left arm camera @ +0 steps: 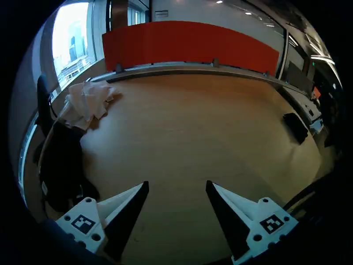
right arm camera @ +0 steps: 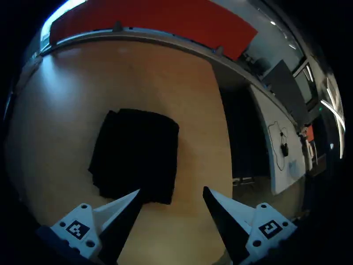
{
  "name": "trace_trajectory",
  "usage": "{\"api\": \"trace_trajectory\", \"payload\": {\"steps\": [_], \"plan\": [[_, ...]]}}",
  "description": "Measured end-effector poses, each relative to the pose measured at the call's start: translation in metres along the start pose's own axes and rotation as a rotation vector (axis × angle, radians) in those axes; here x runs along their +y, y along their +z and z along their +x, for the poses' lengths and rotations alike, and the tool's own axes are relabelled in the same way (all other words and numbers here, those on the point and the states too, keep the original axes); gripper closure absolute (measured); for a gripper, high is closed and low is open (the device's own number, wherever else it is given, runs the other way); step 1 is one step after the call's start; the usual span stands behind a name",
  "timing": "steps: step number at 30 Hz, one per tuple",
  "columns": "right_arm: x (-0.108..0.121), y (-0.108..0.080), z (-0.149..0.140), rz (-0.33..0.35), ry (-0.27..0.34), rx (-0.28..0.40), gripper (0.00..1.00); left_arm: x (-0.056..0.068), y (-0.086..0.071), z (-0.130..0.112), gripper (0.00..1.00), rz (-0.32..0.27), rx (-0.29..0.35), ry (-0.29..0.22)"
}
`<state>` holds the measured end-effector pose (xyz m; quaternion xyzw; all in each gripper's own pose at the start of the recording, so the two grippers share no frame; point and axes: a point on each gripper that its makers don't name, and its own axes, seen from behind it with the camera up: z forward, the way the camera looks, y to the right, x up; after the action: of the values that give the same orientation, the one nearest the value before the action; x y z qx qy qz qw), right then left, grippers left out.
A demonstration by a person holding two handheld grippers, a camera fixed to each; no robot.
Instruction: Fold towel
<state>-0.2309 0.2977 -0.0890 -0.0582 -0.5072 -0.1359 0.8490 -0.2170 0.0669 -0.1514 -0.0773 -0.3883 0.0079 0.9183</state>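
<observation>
Pale wood is seen across the surface (left arm camera: 189, 132), white cloths (left arm camera: 88, 104) crumpled there. A rectangular black towel (right arm camera: 137, 154) is laid folded; left gripper (left arm camera: 176, 183) and right gripper (right arm camera: 171, 189) are held released.

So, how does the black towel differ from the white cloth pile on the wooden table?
Shape: the black towel lies flat in a neat folded rectangle; the white cloth pile is a crumpled heap. Place: the black towel lies just ahead of the right hand-held gripper; the white cloth pile sits at the table's edge. Both rest on the wooden table, unheld.
</observation>
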Motion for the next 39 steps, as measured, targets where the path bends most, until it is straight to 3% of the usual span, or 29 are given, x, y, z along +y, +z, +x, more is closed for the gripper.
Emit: {"api": "trace_trajectory", "payload": {"steps": [11, 20, 32, 39], "plan": [[-0.024, -0.021, 0.036, 0.059, 0.174, 0.150, 0.00, 0.000, 0.000, 0.004, 0.04, -0.004, 0.009, -0.003], [-0.022, -0.032, 0.057, 0.031, 0.346, 0.220, 0.00, 0.002, 0.001, 0.006, 0.04, -0.010, 0.012, -0.005], [-0.020, -0.046, 0.077, -0.004, 0.407, 0.300, 0.00, -0.001, 0.000, 0.018, 0.04, -0.007, 0.035, -0.011], [-0.015, -0.072, 0.105, -0.052, 0.431, 0.450, 0.00, -0.007, 0.001, 0.036, 0.04, 0.005, 0.072, -0.024]]}}
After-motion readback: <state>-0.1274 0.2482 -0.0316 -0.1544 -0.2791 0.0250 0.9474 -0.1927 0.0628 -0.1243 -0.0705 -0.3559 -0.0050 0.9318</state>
